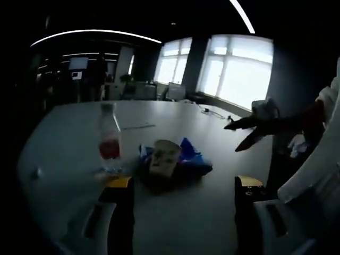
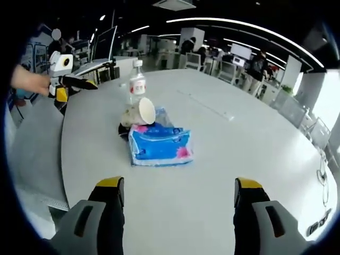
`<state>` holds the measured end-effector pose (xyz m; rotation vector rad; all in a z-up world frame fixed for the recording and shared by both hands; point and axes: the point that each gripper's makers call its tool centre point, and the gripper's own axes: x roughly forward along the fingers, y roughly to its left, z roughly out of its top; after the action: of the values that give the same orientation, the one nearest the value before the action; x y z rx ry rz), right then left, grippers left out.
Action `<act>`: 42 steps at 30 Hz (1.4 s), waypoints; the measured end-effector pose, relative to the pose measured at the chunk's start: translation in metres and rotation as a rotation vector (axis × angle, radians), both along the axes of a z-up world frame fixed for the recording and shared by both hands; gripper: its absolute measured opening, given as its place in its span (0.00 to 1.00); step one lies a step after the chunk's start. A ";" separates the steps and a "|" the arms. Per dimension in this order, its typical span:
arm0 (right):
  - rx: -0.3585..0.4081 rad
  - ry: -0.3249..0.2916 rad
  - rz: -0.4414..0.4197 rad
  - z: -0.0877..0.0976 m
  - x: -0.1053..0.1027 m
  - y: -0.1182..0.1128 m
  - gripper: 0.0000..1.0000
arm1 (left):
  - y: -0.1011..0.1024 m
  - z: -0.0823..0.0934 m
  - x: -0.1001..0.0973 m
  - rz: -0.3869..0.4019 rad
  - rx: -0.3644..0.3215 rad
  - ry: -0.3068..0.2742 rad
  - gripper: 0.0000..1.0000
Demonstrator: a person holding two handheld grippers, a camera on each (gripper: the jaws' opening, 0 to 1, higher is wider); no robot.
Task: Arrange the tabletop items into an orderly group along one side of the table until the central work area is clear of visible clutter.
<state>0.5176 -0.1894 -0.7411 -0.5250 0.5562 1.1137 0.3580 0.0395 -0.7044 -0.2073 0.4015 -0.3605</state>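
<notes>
From the right gripper view, your bottle (image 2: 137, 84) stands far left, rigid but tippy; the paper cup (image 2: 139, 112) lies beside it, crushable; nearer right, the blue packet (image 2: 159, 145) seems soft. Both grippers (image 1: 183, 186) (image 2: 180, 191) are wide open, empty.
</notes>
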 end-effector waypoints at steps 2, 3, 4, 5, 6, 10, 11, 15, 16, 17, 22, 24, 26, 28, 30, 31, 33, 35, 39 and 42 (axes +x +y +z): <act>0.006 0.004 0.007 -0.001 0.006 0.000 0.83 | -0.003 0.000 0.003 0.012 -0.004 -0.002 0.73; 0.007 0.005 0.010 -0.001 0.008 0.001 0.83 | -0.005 0.000 0.003 0.016 -0.002 -0.002 0.73; 0.008 0.007 0.018 -0.002 0.012 0.002 0.83 | -0.007 -0.001 0.005 0.021 -0.002 0.001 0.73; 0.008 0.009 0.023 -0.002 0.013 0.002 0.83 | -0.009 -0.002 0.005 0.023 -0.002 0.004 0.73; 0.007 0.011 0.029 -0.003 0.014 0.003 0.82 | -0.012 -0.003 0.006 0.028 -0.001 0.009 0.73; 0.012 0.023 0.048 -0.007 0.023 0.006 0.81 | -0.019 -0.005 0.010 0.054 -0.016 0.009 0.72; 0.013 0.025 0.053 -0.008 0.025 0.008 0.81 | -0.022 -0.006 0.012 0.061 -0.018 0.012 0.72; 0.023 0.041 0.067 -0.011 0.032 0.014 0.79 | -0.032 -0.012 0.015 0.066 -0.024 0.027 0.71; 0.028 0.047 0.066 -0.011 0.033 0.015 0.79 | -0.033 -0.013 0.015 0.067 -0.024 0.029 0.71; 0.033 0.052 0.065 -0.012 0.035 0.017 0.78 | -0.038 -0.014 0.016 0.074 -0.034 0.034 0.71; 0.045 0.088 0.062 -0.019 0.044 0.024 0.76 | -0.047 -0.019 0.021 0.122 -0.076 0.047 0.69; 0.039 0.083 0.078 -0.021 0.045 0.026 0.76 | -0.052 -0.022 0.022 0.125 -0.077 0.055 0.69; 0.038 0.088 0.089 -0.023 0.047 0.030 0.76 | -0.055 -0.024 0.023 0.130 -0.081 0.060 0.69; 0.038 0.091 0.099 -0.024 0.050 0.035 0.76 | -0.058 -0.024 0.025 0.137 -0.088 0.060 0.69; 0.043 0.096 0.107 -0.025 0.053 0.039 0.75 | -0.059 -0.025 0.028 0.151 -0.096 0.059 0.69; 0.044 0.100 0.111 -0.026 0.054 0.042 0.75 | -0.060 -0.025 0.029 0.156 -0.099 0.060 0.69; 0.043 0.104 0.122 -0.028 0.056 0.045 0.74 | -0.064 -0.025 0.032 0.166 -0.105 0.061 0.69; 0.043 0.109 0.134 -0.030 0.057 0.049 0.74 | -0.068 -0.026 0.035 0.166 -0.107 0.063 0.69; 0.039 0.119 0.151 -0.036 0.061 0.055 0.74 | -0.077 -0.030 0.039 0.180 -0.125 0.071 0.69; 0.036 0.127 0.167 -0.040 0.063 0.060 0.73 | -0.082 -0.034 0.040 0.189 -0.132 0.080 0.68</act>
<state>0.5808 -0.1297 -0.7809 -0.4782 0.6094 1.3209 0.3985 -0.0424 -0.7387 -0.3865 0.4331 -0.1935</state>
